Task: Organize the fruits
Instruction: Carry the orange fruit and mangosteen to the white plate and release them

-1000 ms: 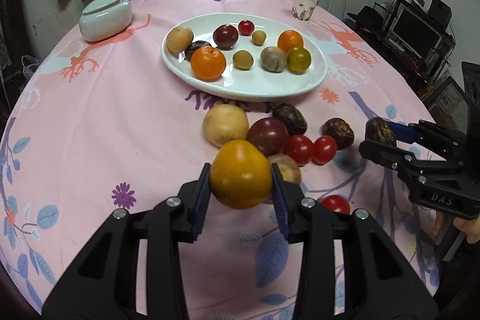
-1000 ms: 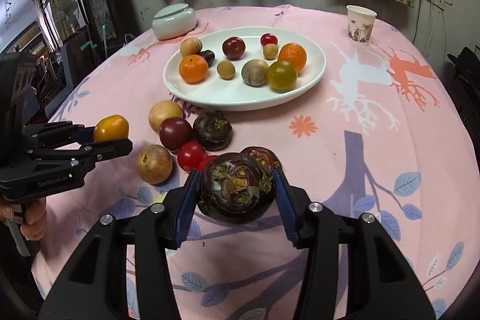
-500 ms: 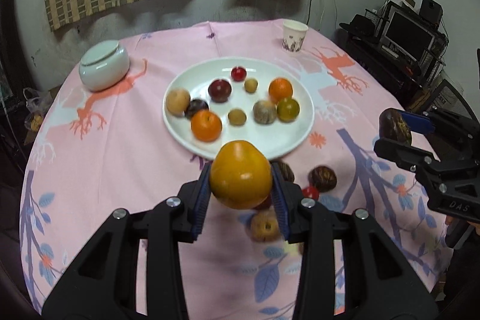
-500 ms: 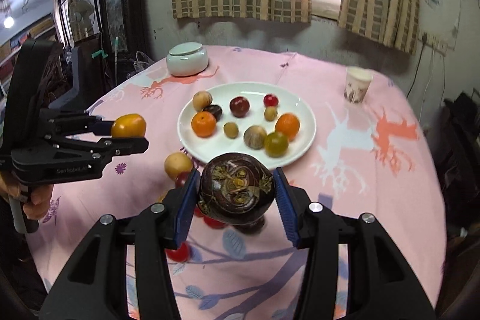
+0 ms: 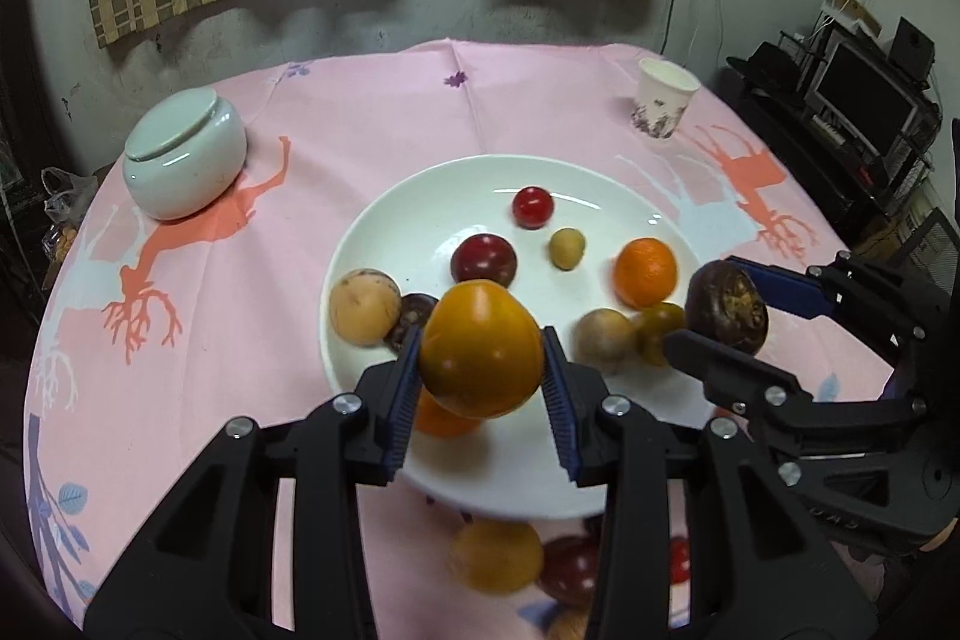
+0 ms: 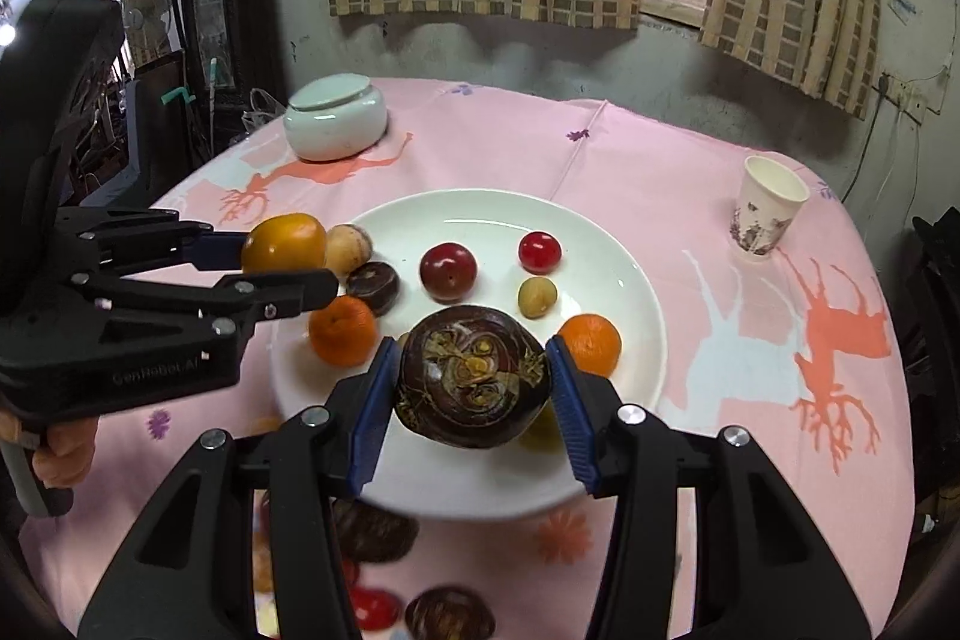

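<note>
My left gripper (image 5: pixel 480 382) is shut on an orange-yellow persimmon (image 5: pixel 480 347) and holds it above the near part of the white plate (image 5: pixel 384 214). My right gripper (image 6: pixel 474 400) is shut on a dark mangosteen (image 6: pixel 474 376) above the plate's (image 6: pixel 636 280) near side. The plate holds several fruits: oranges (image 5: pixel 645 273), a red plum (image 5: pixel 483 259), a cherry tomato (image 5: pixel 532 206). Each gripper shows in the other's view: the right one (image 5: pixel 729 310) and the left one (image 6: pixel 282 259).
A pale lidded jar (image 5: pixel 183 157) stands far left and a paper cup (image 5: pixel 663 106) far right on the pink tablecloth. Loose fruits lie on the cloth in front of the plate (image 5: pixel 498 556) (image 6: pixel 375 529), partly hidden by the grippers.
Both grippers rose from the loose fruits and moved forward over the plate, each still holding its fruit. The loose fruits now lie below and behind the fingers.
</note>
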Demonstrator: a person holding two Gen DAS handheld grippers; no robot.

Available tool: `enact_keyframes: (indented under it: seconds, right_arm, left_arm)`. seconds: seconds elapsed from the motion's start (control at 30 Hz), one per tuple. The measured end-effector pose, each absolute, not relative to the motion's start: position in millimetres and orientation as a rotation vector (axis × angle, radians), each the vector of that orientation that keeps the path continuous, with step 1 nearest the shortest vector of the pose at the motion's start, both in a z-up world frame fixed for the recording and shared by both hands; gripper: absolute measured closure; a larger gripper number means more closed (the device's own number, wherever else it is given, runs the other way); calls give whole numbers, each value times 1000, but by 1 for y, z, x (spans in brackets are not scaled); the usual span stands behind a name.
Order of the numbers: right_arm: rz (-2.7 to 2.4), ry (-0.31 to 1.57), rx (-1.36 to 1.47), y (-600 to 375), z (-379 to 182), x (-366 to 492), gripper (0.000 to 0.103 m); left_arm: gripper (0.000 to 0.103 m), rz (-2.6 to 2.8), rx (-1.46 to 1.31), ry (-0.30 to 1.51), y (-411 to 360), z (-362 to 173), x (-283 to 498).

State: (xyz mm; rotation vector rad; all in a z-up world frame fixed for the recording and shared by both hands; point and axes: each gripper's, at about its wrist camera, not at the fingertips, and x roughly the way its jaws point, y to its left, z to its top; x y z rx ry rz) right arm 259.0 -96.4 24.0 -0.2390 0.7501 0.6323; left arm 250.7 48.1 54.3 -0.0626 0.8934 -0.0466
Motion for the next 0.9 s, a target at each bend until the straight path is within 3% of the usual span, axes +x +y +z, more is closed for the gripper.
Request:
enact_keyframes:
  seconds: [0.23, 0.33, 0.43, 0.7, 0.77, 0.83, 0.9]
  right_arm:
    - [605, 818, -154, -91, -7, 295, 49]
    - [611, 803, -126, -97, -2, 290, 45]
    - [617, 772, -121, -109, 10, 276, 37]
    - [602, 742, -87, -147, 34, 233, 35]
    - [581, 752, -75, -155, 33, 221, 26]
    - [555, 763, -60, -162, 32, 209, 8]
    - [547, 744, -58, -167, 32, 192, 5]
  left_arm:
    - [64, -7, -84, 898, 49, 32, 281]
    - [47, 10, -107, 880, 53, 35, 277]
    - [45, 8, -83, 874, 52, 44, 265]
    - [40, 5, -58, 866, 48, 60, 219]
    - [37, 5, -43, 857, 44, 63, 205]
    - [33, 8, -18, 840, 39, 65, 188]
    - [22, 9, -1, 827, 34, 65, 173]
